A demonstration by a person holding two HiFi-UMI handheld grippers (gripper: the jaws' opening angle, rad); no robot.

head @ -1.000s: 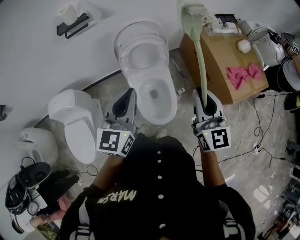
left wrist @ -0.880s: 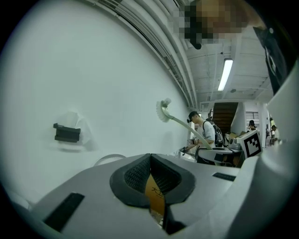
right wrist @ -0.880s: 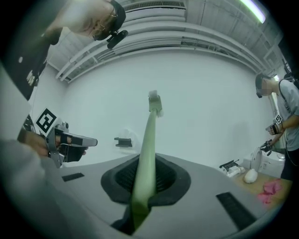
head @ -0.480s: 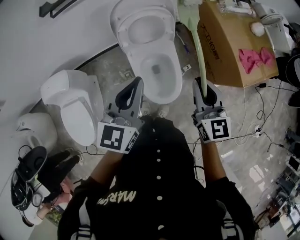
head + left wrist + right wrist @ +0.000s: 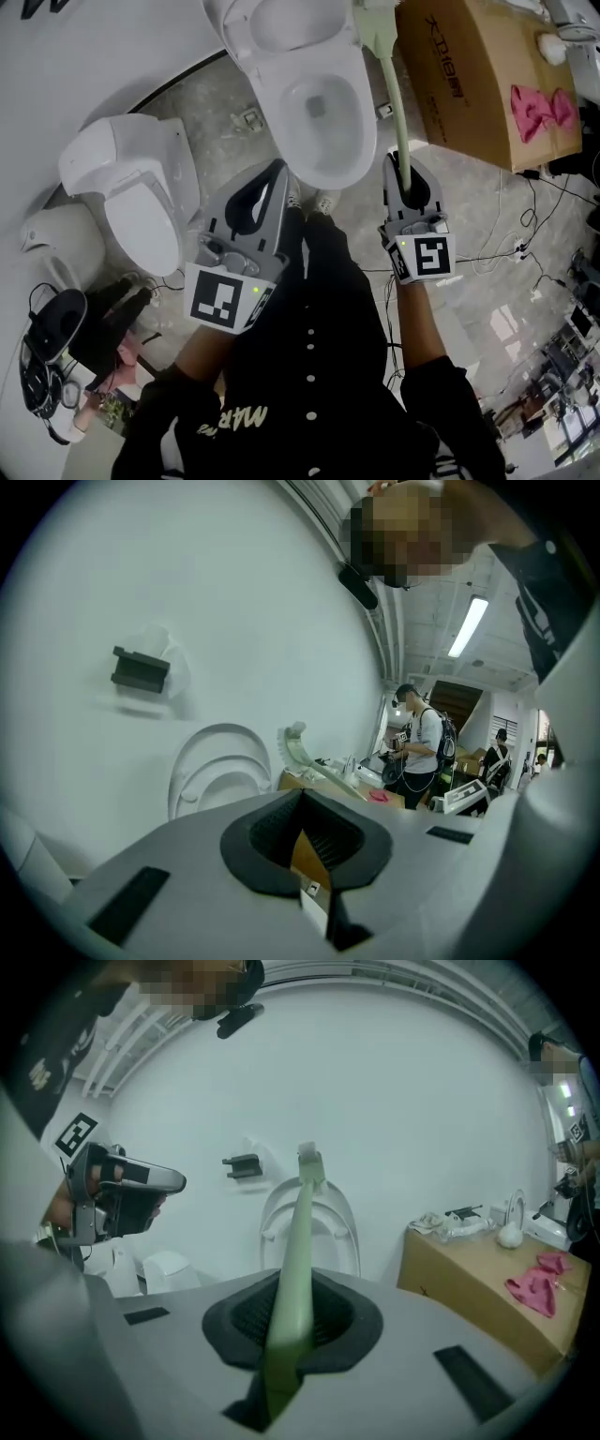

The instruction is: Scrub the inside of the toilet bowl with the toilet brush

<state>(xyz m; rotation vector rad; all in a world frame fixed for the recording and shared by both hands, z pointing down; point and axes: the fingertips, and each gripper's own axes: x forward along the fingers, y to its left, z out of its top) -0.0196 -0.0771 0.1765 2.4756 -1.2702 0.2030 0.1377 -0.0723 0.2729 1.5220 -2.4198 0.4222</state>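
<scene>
The white toilet (image 5: 319,112) stands with lid and seat raised against the wall, its bowl open and nothing in it. My right gripper (image 5: 405,169) is shut on the pale green toilet brush handle (image 5: 394,94), right of the bowl's front rim. The handle rises away from the jaws and its head is cut off at the picture's top. In the right gripper view the handle (image 5: 298,1241) runs from my right gripper (image 5: 292,1293) up across the toilet (image 5: 323,1232). My left gripper (image 5: 270,178) is shut and empty, just left of the bowl's front; its jaws meet in the left gripper view (image 5: 302,808).
A second toilet (image 5: 141,206) with closed lid stands at the left. A cardboard box (image 5: 469,75) with a pink cloth (image 5: 544,108) is at the right. Cables (image 5: 525,272) cross the floor. Dark gear (image 5: 52,347) lies at lower left. People (image 5: 422,752) stand behind.
The toilet and box have slid up the head view and the brush head has left the picture. Both grippers now reach level with the bowl's front rim. The right one keeps the handle.
</scene>
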